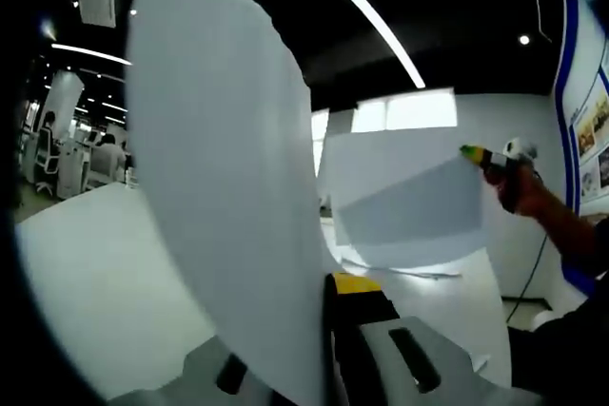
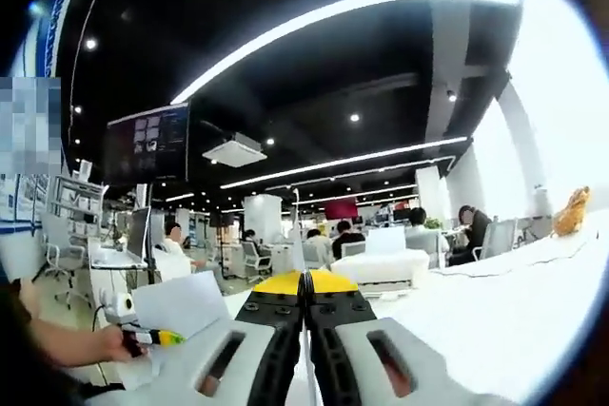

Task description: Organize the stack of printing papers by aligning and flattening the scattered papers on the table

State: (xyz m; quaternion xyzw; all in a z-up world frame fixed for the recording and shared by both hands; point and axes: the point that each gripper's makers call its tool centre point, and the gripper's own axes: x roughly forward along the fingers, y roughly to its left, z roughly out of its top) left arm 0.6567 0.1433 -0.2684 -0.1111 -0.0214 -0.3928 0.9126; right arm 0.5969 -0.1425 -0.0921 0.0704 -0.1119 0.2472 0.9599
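A large white sheet (image 1: 228,168) stands upright and bowed in my left gripper (image 1: 325,297), which is shut on its lower edge; the sheet hides the left jaw. A second white sheet (image 1: 409,197) hangs in the air farther off, pinched at its upper right corner by my right gripper (image 1: 483,156), which a hand (image 1: 525,192) holds. In the right gripper view, my right gripper (image 2: 303,284) is shut on a sheet seen edge-on (image 2: 298,235). At the lower left there, the left gripper (image 2: 160,338) holds its sheet (image 2: 181,303).
The white table (image 1: 86,273) spreads below both sheets, with a loose sheet (image 1: 419,271) lying on it. A small brown figure (image 2: 574,211) stands on the table (image 2: 504,311) at the far right. Beyond are office desks, chairs and seated people (image 2: 343,235).
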